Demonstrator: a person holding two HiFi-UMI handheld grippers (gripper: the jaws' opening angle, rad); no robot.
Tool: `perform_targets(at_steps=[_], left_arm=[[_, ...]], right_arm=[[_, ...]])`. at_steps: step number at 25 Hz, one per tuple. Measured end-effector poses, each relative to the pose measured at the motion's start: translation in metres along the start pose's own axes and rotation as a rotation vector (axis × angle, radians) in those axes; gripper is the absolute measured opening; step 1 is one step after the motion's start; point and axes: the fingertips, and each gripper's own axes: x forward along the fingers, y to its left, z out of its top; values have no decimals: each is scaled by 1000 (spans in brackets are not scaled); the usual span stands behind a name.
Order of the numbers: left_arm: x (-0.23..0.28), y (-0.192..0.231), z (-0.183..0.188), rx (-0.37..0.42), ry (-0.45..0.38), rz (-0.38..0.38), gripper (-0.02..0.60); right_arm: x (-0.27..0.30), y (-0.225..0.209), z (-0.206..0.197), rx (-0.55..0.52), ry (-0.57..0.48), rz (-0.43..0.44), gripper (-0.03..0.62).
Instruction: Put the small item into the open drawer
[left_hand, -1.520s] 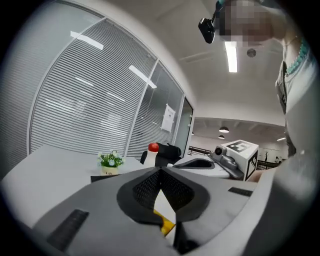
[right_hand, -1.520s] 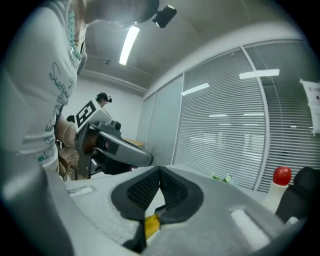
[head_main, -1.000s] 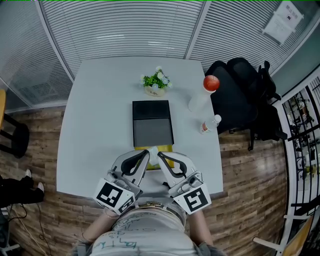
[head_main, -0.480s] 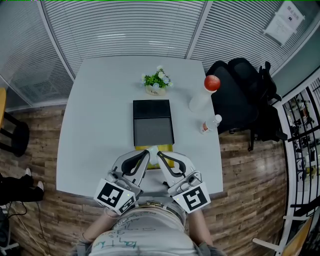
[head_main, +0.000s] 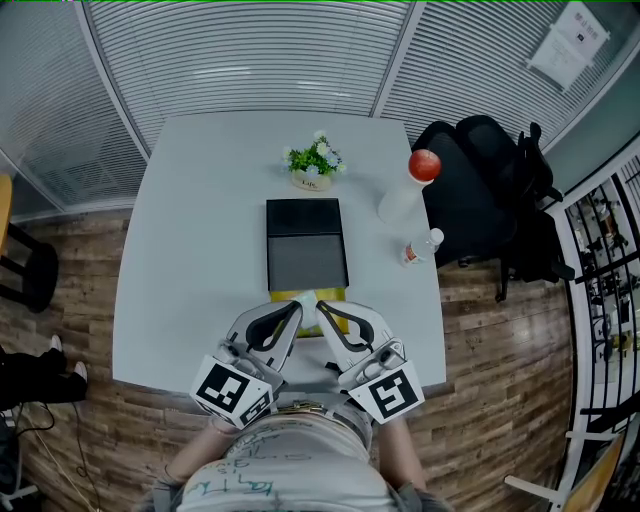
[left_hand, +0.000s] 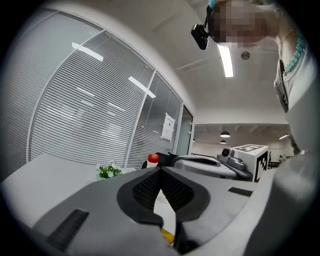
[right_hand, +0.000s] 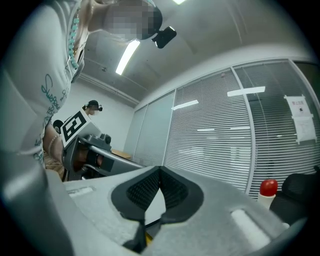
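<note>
A black drawer unit (head_main: 303, 218) lies mid-table, its grey open drawer (head_main: 306, 264) pulled toward me. Just in front of it lies a yellow item (head_main: 335, 320), mostly hidden under my two grippers. My left gripper (head_main: 296, 304) and right gripper (head_main: 318, 306) rest side by side at the near table edge, tips almost touching over the item. Both are shut with nothing between the pads. In the left gripper view the left gripper (left_hand: 160, 170) shows its jaws meeting, with a sliver of the yellow item (left_hand: 168, 235) below. The right gripper (right_hand: 160, 169) looks the same in its own view.
A small potted plant (head_main: 314, 165) stands behind the drawer unit. A white bottle with a red cap (head_main: 410, 186) and a small bottle (head_main: 420, 247) stand at the table's (head_main: 190, 250) right edge. A black chair with a bag (head_main: 490, 195) is beside it.
</note>
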Motion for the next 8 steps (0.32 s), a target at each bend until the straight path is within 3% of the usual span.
perform_targets(at_steps=[8], left_arm=[[1, 1, -4, -7, 10, -4, -3]], right_arm=[[0, -3, 0, -1, 5, 5, 2]])
